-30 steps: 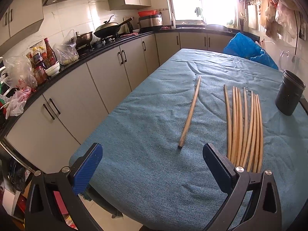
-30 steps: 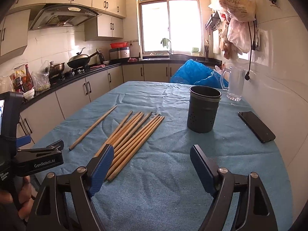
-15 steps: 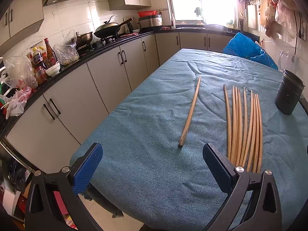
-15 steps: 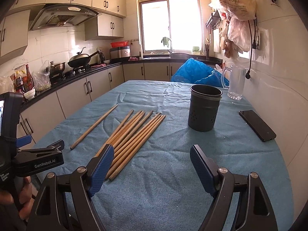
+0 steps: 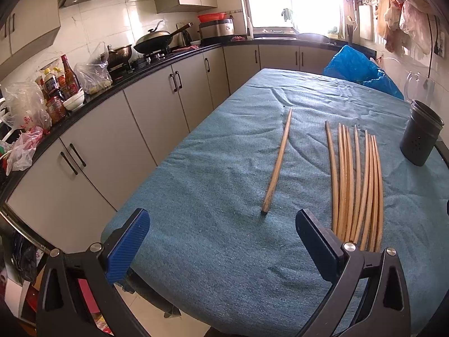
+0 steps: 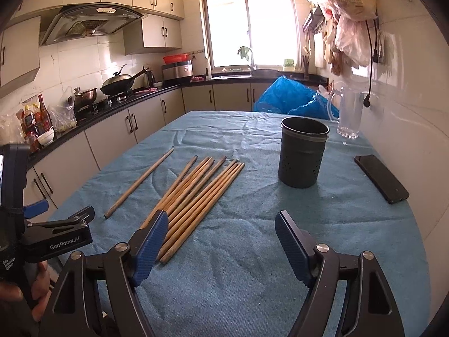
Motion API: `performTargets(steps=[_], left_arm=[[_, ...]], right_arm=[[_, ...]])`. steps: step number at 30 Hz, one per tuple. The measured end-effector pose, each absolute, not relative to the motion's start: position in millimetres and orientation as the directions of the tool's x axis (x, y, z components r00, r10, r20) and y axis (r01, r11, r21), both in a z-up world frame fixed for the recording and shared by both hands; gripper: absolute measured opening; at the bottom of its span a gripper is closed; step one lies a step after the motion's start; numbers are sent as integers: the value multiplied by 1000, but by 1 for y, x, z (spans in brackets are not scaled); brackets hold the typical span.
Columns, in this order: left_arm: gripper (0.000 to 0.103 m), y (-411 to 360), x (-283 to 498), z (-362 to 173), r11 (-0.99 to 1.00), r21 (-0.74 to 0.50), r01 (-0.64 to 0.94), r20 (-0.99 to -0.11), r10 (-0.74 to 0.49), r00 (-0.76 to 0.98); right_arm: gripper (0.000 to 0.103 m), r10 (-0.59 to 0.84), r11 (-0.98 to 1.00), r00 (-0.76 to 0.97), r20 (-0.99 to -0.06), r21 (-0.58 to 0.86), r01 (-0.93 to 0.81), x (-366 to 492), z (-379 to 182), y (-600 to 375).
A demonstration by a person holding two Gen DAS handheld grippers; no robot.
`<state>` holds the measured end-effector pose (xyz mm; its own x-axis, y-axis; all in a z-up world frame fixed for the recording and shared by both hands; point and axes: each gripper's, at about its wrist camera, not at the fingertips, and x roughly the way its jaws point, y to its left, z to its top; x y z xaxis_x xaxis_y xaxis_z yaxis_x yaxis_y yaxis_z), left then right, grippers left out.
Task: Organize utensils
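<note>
Hardly anything has shifted over the last second: the chopsticks (image 6: 193,196) lie where they were on the blue bench (image 6: 252,266), one stray stick (image 5: 277,163) apart to their left, the cup (image 6: 303,154) empty. Sorting hasn't begun. Right tongs (image 6: 221,244) have eased in a touch but gape wide, holding nothing; left tongs (image 5: 221,244) wide too, empty.

On the blue-clothed desk (image 5: 224,252) a lone chopstick (image 5: 277,163) lies apart from a bundle of chopsticks (image 5: 356,185), a dark holder (image 5: 421,137) upright beyond, the left claw (image 5: 221,241) gaping empty.
</note>
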<state>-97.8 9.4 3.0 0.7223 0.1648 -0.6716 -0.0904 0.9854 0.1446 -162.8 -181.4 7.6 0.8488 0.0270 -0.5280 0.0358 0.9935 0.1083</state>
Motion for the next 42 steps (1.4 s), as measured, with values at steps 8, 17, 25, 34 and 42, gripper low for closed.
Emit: performTargets(steps=[8, 17, 25, 34, 42], left_arm=[[103, 15, -68, 7, 993, 119, 27, -747, 72, 661], [99, 11, -4, 29, 983, 20, 183, -822, -88, 562], [72, -39, 60, 14, 948, -38, 317, -891, -175, 418], [35, -101, 116, -16, 920, -82, 382, -939, -200, 280], [26, -116, 139, -25, 930, -46, 364, -940, -163, 299]], right_arm=[[69, 106, 985, 813, -572, 170, -9, -143, 21, -195], [51, 179, 973, 762, -622, 229, -43, -116, 39, -204], [49, 207, 959, 719, -664, 283, -15, -84, 51, -213], [49, 167, 954, 724, -670, 296, 54, -77, 55, -230], [49, 168, 953, 722, -671, 297, 54, -64, 57, -230]])
